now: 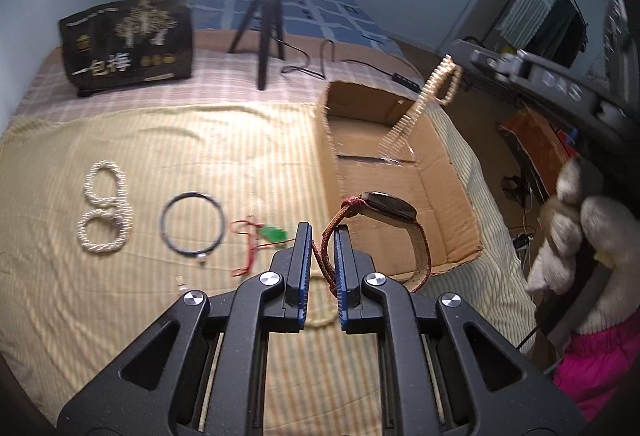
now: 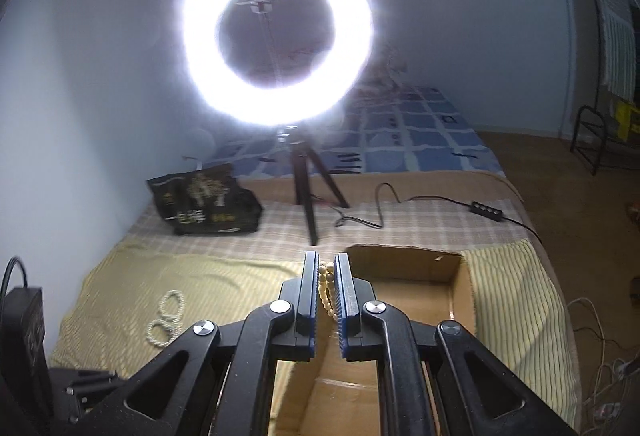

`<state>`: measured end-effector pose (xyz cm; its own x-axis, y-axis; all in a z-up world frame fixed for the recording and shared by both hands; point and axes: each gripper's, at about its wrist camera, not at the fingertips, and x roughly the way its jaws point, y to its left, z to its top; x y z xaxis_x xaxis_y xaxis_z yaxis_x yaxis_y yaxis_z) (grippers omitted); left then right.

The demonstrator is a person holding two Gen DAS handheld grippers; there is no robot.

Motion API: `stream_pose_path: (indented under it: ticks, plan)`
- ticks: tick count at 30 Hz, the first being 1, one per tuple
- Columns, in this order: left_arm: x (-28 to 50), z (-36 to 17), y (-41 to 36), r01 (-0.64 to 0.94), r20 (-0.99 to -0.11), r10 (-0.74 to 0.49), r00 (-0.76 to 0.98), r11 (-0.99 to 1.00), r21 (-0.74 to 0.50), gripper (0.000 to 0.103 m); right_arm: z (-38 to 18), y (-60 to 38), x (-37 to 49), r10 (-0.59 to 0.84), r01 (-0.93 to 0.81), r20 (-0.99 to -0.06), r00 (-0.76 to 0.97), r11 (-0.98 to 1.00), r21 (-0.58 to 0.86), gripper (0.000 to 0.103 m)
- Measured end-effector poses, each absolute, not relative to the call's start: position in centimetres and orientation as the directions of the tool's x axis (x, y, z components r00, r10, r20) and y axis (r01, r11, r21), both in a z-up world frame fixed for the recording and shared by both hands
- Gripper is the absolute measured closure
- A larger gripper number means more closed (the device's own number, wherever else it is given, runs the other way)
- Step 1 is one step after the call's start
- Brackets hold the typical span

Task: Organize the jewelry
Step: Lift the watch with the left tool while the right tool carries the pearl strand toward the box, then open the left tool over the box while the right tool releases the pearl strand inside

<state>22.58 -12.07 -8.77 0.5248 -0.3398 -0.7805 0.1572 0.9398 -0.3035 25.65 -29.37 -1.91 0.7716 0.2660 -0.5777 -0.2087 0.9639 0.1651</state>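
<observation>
Left wrist view: left gripper (image 1: 322, 236) clamped one watch (image 1: 390, 206) by its strap, box (image 1: 452, 204) right of the jaws; left of them lay one green pendant (image 1: 274, 234), one black bangle (image 1: 192, 224), one bead coil (image 1: 105, 206). Right wrist view: right gripper (image 2: 327, 268) pinched one bead bracelet (image 2: 326, 290) over the box (image 2: 456, 284).

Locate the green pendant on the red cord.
In the left wrist view, the green pendant on the red cord lies on the striped yellow cloth, between the thin black hoop bracelet and the left gripper.
</observation>
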Motion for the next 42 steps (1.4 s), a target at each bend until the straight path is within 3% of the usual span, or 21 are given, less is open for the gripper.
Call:
stream_pose_path:
  ticks: [24, 26, 28, 33, 42]
  plan:
    - [26.0, -13.4, -19.6, 0.211, -0.829, -0.357, 0.431, 0.933, -0.292, 0.094, -10.1, -35.0, 32.6, 0.154, -0.072, -0.714, 0.683, 0.987, 0.144, 0.096]
    - [26.1, -13.5, -19.8, 0.216, -0.83, -0.353, 0.433, 0.934, -0.284, 0.092, -10.4, -35.2, 32.7, 0.164, -0.072, -0.719, 0.676, 0.985, 0.157, 0.089]
    - [26.2, -13.6, -20.0, 0.22, -0.829, -0.349, 0.436, 0.935, -0.278, 0.086, -10.6, -35.3, 32.7, 0.163, -0.066, -0.72, 0.675, 0.985, 0.161, 0.067]
    - [26.0, -13.3, -19.7, 0.226, -0.828, -0.337, 0.448, 0.939, -0.26, 0.081, -10.6, -35.2, 32.6, 0.141, -0.047, -0.725, 0.674, 0.988, 0.148, 0.042]
    - [25.0, -12.1, -17.9, 0.219, -0.816, -0.332, 0.474, 0.942, -0.256, 0.081, -9.4, -34.6, 31.6, 0.109, -0.033, -0.714, 0.691, 0.992, 0.12, 0.035]
